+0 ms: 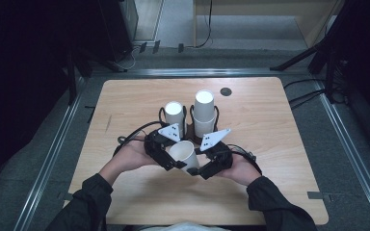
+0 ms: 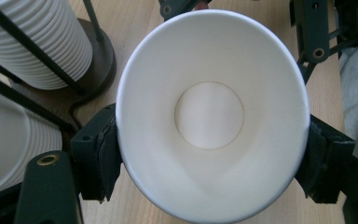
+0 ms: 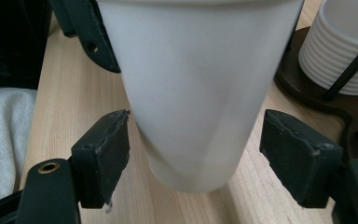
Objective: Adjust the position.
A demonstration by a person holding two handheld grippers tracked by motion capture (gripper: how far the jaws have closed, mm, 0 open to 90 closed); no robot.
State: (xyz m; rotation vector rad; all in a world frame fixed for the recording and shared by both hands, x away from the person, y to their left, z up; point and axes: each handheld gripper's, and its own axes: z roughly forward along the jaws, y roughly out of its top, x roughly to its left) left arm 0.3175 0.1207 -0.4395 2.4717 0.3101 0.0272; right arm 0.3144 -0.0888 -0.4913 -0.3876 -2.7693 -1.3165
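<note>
Left gripper [image 1: 173, 161] clamped on a white paper cup [image 1: 184, 153], held above the table [image 1: 279, 159] near the person's edge, between both hands. In the left gripper view the cup [image 2: 209, 116] faces mouth-on, its round bottom visible inside, and both pads [image 2: 106, 154] press the rim, which is squeezed into an oval. Right gripper [image 1: 203, 168] sits just right of the cup, jaws spread. In the right gripper view the cup [image 3: 196, 93] hangs between the two pads [image 3: 105, 154], narrow end toward the camera; a gap shows on each side, so no grip there, jaws loose around the lower wall. Left hand [image 1: 127, 156] and right hand [image 1: 243, 168] cradle the grippers from below, dark sleeves entering from the bottom edge. Grey three-cornered plates [image 1: 170, 131] stand up on both grippers, marked with dots. Just beyond the grippers, two stacks of white cups stand mouth-down in black wire holders: shorter stack [image 1: 174, 113] on the left, taller stack [image 1: 204, 111] on the right, side by side, near the table's centre. In the left gripper view the ribbed stack sides [image 2: 42, 42] and a dark round holder base [image 2: 100, 56] lie close beside the held cup. Farther back, a small dark disc [image 1: 226, 91] is set in the tabletop near the far edge. Grey floor [image 1: 250, 57] and cables beyond.
</note>
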